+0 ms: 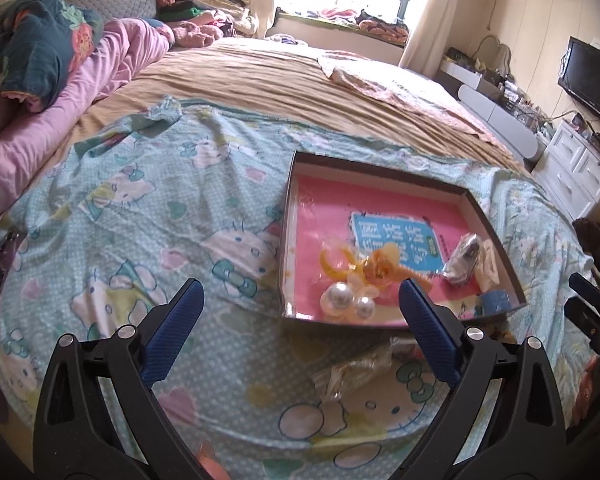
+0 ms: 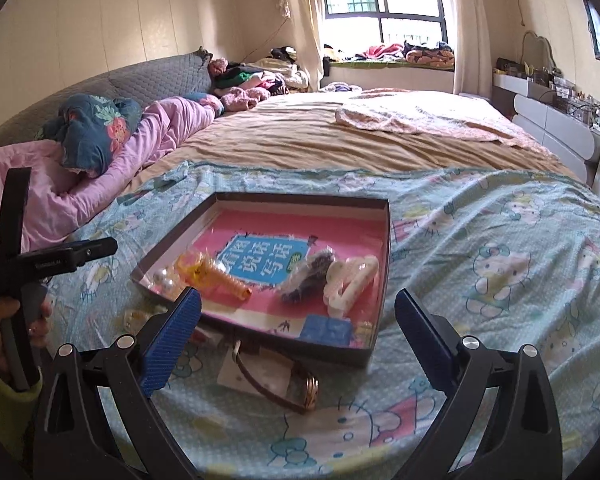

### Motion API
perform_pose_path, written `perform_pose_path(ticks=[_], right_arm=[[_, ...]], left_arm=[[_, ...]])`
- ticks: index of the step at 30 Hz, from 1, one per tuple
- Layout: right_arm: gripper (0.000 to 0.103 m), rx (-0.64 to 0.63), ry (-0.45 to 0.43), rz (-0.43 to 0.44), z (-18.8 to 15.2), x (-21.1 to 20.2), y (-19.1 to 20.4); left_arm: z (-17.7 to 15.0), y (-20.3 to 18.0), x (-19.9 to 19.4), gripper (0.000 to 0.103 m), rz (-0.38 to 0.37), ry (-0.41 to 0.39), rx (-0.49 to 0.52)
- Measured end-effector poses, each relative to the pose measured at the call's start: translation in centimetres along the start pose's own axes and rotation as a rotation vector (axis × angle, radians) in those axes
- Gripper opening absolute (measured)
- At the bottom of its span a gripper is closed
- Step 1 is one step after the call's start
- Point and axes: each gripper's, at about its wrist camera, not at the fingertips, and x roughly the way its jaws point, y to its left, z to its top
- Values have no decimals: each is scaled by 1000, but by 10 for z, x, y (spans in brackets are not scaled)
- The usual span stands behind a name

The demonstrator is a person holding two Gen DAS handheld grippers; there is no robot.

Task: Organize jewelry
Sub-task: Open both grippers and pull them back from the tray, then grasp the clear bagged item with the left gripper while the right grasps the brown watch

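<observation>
Left wrist view is showing the left tool (image 1: 300,300) hanging w/ both blue pads spread wide and nothing between them; it is gripping no item. Right wrist view is showing the same for the right tool (image 2: 298,308): pads far apart, holding nothing.

Shallow box lid (image 2: 384,248) is sitting on the cartoon-cat sheet (image 1: 140,208) of the bed, serving as the collecting tray; its raised rim is probably keeping small bits from rolling off the soft fabric. Inside, near left, the pearl piece (image 1: 348,300) is lying just beside the orange flower hair clip (image 1: 376,264). Toward the right, a small clear bag w/ dark contents (image 1: 464,258) is resting next to the white claw clip (image 2: 350,280), and a blue item (image 2: 326,328) is sitting at the near right corner; I can't tell what it is.

Still outside the tray, on the sheet near its front edge: a brown-strap watch (image 2: 296,388) lying on a white card, and a clear packet (image 1: 352,368) w/ pale contents. My guess is these are next to go in, so both tools are waiting open just above them.

Writing: tray floor is carrying a blue panel w/ large white Chinese characters (image 2: 268,260), reading approx. 看图说话写话. Small print on the black handle at far left of the right wrist view is too blurred to read.
</observation>
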Motion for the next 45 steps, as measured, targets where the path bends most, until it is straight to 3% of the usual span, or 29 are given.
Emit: perform_pose_path(ticks=[9, 19, 29, 30, 33, 34, 37, 39, 42, 45], right_arm=[[97, 35, 88, 12, -30, 17, -4], [97, 42, 174, 32, -49, 45, -2], [96, 14, 209, 38, -54, 69, 5], [93, 14, 212, 40, -55, 70, 5], [82, 25, 227, 60, -56, 74, 6], [77, 30, 223, 68, -57, 74, 6], [57, 26, 220, 98, -58, 71, 7], [55, 17, 216, 96, -59, 67, 8], [46, 2, 211, 101, -60, 60, 9], [43, 2, 201, 104, -59, 51, 7]], left_arm=[[-21, -7, 6, 91, 8, 50, 33], [-52, -3, 42, 91, -41, 194, 20], [-62, -23, 55, 91, -74, 177, 81], [-63, -25, 56, 90, -65, 174, 91], [-66, -33, 59, 70, -17, 161, 131], [-66, -35, 58, 59, -20, 156, 134], [-67, -42, 54, 49, -15, 146, 159], [-67, -44, 51, 44, -15, 142, 169], [-65, -42, 45, 42, -34, 145, 164], [-63, -41, 37, 41, -42, 135, 161]])
